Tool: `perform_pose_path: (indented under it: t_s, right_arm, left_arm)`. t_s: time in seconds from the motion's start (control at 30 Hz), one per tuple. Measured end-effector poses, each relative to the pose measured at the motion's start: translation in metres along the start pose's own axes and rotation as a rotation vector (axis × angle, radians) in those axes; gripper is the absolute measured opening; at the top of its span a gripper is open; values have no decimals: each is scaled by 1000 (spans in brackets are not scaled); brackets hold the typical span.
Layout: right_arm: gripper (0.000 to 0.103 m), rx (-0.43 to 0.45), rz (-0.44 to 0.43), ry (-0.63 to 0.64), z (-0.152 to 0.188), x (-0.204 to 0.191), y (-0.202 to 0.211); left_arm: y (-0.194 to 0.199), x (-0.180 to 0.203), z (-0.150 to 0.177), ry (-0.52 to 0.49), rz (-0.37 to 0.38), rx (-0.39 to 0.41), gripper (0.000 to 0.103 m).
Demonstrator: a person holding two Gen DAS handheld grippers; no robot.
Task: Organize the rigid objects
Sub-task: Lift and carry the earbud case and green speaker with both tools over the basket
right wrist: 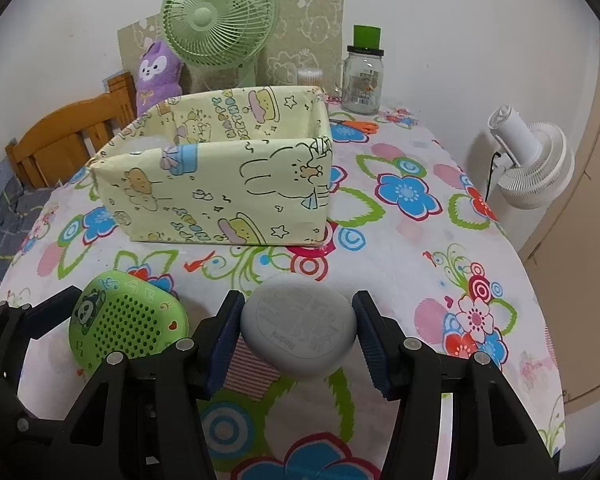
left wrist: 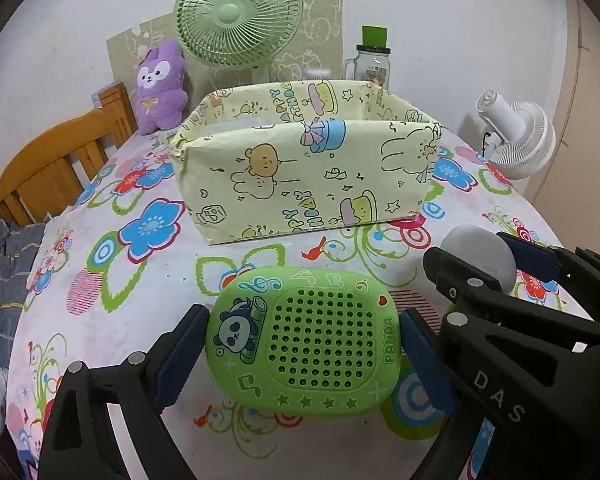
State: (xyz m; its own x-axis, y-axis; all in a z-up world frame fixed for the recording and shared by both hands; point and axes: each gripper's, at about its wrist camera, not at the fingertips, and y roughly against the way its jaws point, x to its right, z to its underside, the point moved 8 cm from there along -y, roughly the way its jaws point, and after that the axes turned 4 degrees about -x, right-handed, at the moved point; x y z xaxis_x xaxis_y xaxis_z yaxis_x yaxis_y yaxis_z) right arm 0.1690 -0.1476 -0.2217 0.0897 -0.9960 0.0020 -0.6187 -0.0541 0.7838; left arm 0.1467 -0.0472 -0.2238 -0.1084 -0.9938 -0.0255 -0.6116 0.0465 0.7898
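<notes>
Green speaker clamped between pads of left gripper, tilted down toward table, lifted above flowered cloth
Grey oval case gripped by right gripper, just beside at 3 o'clock
Yellow cartoon box at 12 o'clock, open top, bare cloth between
Table edge curves away at 3 o'clock; white fan beyond it

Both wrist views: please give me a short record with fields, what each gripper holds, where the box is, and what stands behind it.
left gripper: shut on green panda speaker
right gripper: shut on grey oval device
both items: appear lifted off the floral tablecloth
box: ahead, open top, cartoon-print paper
behind box: green fan, purple plush, glass jar
</notes>
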Motion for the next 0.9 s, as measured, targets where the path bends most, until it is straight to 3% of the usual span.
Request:
perform_pose_path:
  t_s: [0.9]
  right_arm:
    - [59,92,-37,11,-33,-18,59]
  left_arm:
    - [55,-16,-32,25,-30,95,95]
